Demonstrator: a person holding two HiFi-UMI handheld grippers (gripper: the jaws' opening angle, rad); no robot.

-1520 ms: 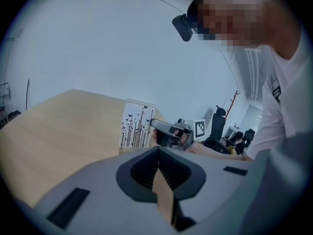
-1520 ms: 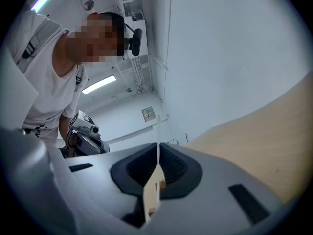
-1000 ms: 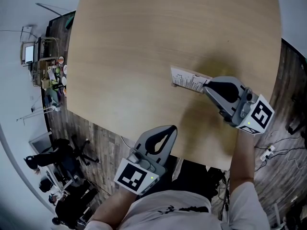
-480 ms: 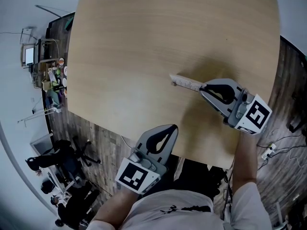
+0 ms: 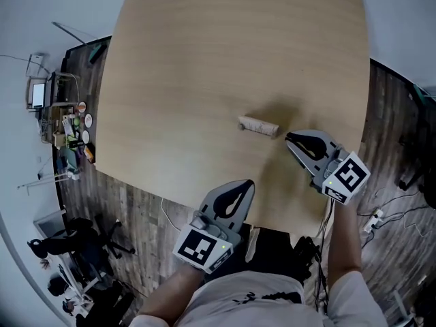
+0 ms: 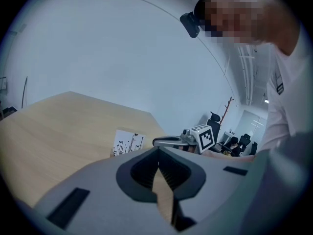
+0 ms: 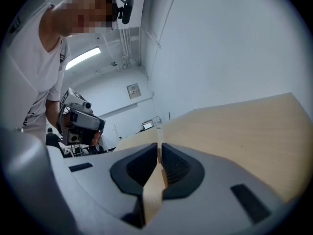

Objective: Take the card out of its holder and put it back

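Observation:
A white card (image 5: 257, 123) with black plant print stands upright on the wooden table (image 5: 204, 60), right of the middle; any holder under it is too small to make out. In the left gripper view the card (image 6: 128, 143) faces me. My right gripper (image 5: 288, 137) is shut and empty, its tips a short way right of the card's end and not touching it. Seen from the right gripper (image 7: 158, 150), the card (image 7: 158, 130) shows only as a thin edge straight ahead. My left gripper (image 5: 249, 183) hangs shut and empty over the table's near edge.
The table's front edge (image 5: 204, 206) runs just under the left gripper, with dark plank floor (image 5: 136, 210) below. Office clutter and chairs (image 5: 65, 125) stand far left. A white wall (image 6: 122, 58) lies beyond the table.
The right gripper held the card tilted by its right end, turned it upright, then let go and drew back to the right. The head camera pulled back. The left gripper stayed put.

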